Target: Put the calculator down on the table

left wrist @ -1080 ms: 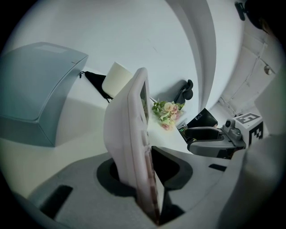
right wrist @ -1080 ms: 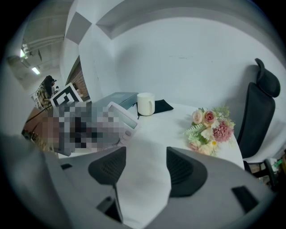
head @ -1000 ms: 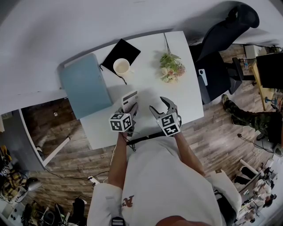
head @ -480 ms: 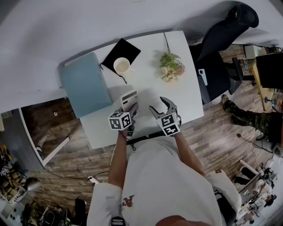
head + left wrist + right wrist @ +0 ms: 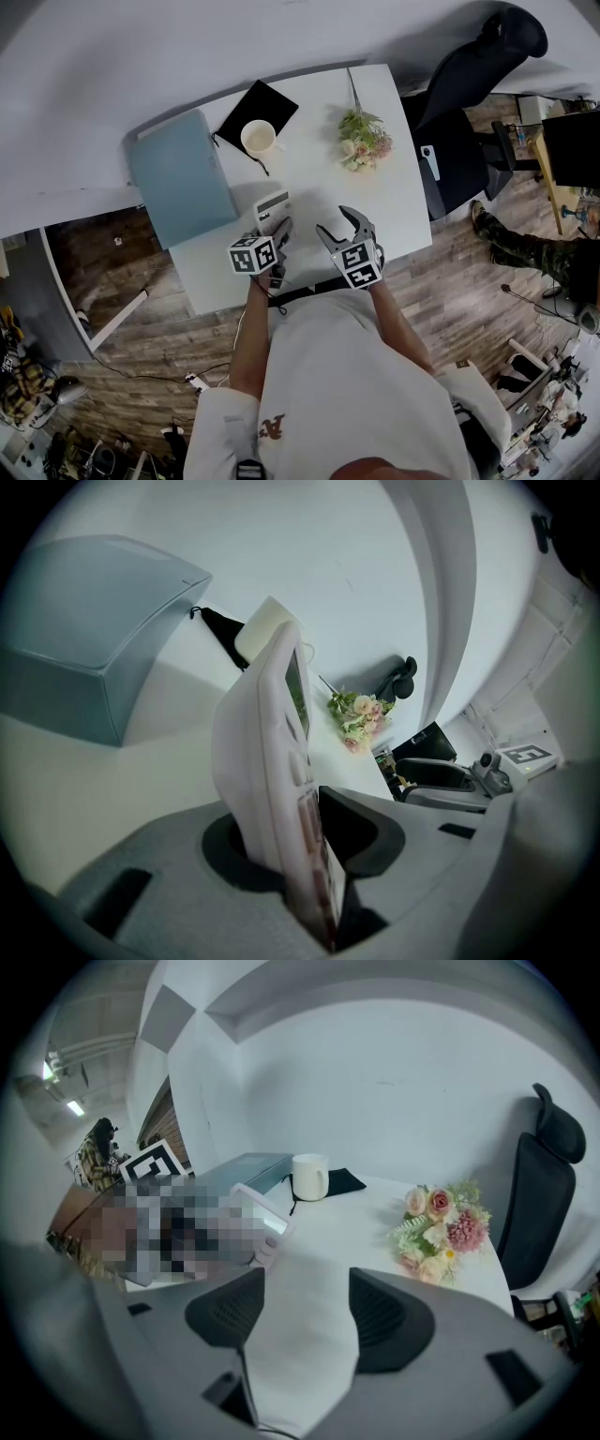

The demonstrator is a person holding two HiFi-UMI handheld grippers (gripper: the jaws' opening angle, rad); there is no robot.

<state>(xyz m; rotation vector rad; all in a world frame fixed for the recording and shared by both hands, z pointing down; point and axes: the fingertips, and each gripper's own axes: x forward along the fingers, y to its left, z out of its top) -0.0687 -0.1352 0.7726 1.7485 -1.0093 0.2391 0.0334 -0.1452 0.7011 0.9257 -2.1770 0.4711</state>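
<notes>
Calculator (image 5: 274, 208) sits clamped in your left gripper (image 5: 280, 230), over the near left part of the tabletop (image 5: 394, 206) and just beside the near right corner of the blue-grey case (image 5: 183, 178). Its display end points away from you. I cannot tell whether its underside touches the surface.

The white tabletop runs from you to the far wall. A black office chair (image 5: 469, 84) stands off its right side. The blue-grey case lies along the left edge, overhanging it.

Your two forearms reach forward from your body side by side, the left forearm (image 5: 248, 328) nearly straight ahead and the right forearm (image 5: 398, 319) angled in from the right. Both grippers tip down toward the tabletop, near each other but not touching.

In the left gripper view, the left gripper (image 5: 305, 836) grasps the near end of the calculator (image 5: 272, 761), one pad on the keyed face and the other on the back, so that it stands up out of the jaws.

Your right gripper (image 5: 336, 223) hovers just right of the calculator. The right gripper view shows the right gripper (image 5: 305, 1312) released, with only bare tabletop between the pads.

At the far end lies a black pad (image 5: 267, 101) with a white mug (image 5: 258, 141) on its near corner. A small bouquet (image 5: 364, 141) lies to their right.
</notes>
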